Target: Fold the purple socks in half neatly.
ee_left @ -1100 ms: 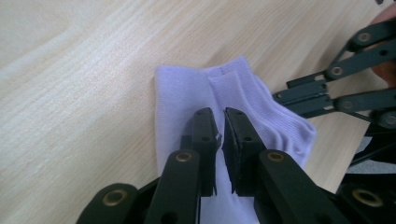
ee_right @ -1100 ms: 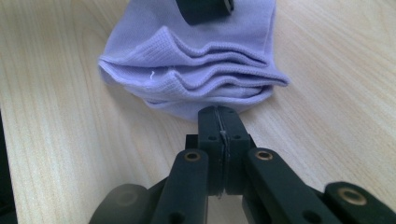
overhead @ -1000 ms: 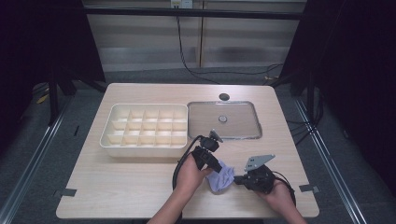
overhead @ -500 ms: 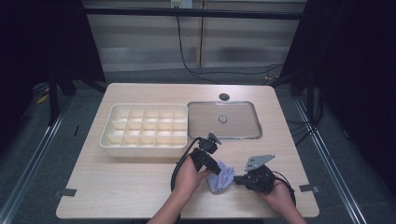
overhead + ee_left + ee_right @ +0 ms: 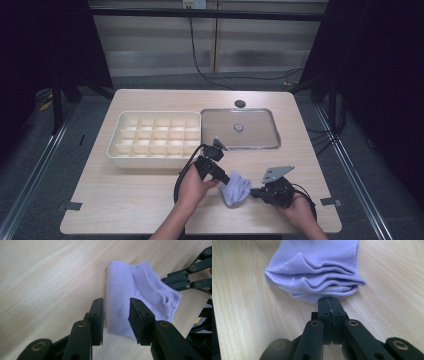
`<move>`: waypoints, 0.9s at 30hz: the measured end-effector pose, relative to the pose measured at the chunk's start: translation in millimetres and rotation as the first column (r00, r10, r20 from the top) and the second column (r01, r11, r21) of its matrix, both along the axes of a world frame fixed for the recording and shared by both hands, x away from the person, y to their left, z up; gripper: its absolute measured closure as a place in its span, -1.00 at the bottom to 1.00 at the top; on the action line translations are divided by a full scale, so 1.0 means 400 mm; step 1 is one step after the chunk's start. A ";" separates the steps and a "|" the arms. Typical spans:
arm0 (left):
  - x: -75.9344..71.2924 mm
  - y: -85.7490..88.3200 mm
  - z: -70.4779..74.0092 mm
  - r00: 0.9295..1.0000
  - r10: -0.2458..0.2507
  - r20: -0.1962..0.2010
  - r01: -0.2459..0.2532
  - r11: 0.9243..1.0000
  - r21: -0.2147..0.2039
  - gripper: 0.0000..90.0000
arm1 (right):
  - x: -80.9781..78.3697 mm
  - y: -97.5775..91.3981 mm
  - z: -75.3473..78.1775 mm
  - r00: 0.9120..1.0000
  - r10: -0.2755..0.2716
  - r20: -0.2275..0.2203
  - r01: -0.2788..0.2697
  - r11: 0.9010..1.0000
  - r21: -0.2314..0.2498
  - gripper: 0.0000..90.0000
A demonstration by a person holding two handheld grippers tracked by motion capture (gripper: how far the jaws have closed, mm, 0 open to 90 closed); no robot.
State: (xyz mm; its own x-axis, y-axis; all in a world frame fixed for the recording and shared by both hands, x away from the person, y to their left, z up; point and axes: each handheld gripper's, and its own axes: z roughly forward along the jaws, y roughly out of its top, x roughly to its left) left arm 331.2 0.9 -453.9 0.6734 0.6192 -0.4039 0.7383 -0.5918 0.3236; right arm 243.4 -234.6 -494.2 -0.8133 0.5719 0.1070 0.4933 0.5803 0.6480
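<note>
A folded lilac sock (image 5: 236,188) lies on the wooden table near its front edge, between my two grippers. My left gripper (image 5: 223,178) comes at it from the left. In the left gripper view its jaws have just been opening and stand apart (image 5: 117,303), with the sock (image 5: 125,297) lying between and beyond them and the pads off the cloth. My right gripper (image 5: 253,192) reaches in from the right. Its jaws are pressed together (image 5: 329,300) at the sock's (image 5: 322,270) layered edge, pinching the cloth at their tips.
A cream box with several compartments (image 5: 119,136) stands at the back left. Beside it to the right lies a flat metal lid (image 5: 260,135) with a small knob (image 5: 238,127). A dark round hole (image 5: 240,103) sits near the table's far edge.
The left gripper's jaws have spread apart and let go of the sock, and that hand shifted slightly. The right gripper and the sock have stayed put.
</note>
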 end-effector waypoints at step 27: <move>0.013 0.009 -0.053 0.995 0.022 -0.102 -0.027 0.999 -0.047 0.46 | -0.001 -0.002 -0.001 1.000 -0.005 -0.001 0.005 1.000 0.003 0.97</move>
State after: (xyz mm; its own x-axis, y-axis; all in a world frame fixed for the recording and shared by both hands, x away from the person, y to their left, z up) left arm 336.2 4.5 -475.1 0.6126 0.6128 -0.4991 0.7826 -0.5590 0.2741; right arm 243.0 -235.2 -494.5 -0.8101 0.5761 0.1093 0.4971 0.5759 0.6490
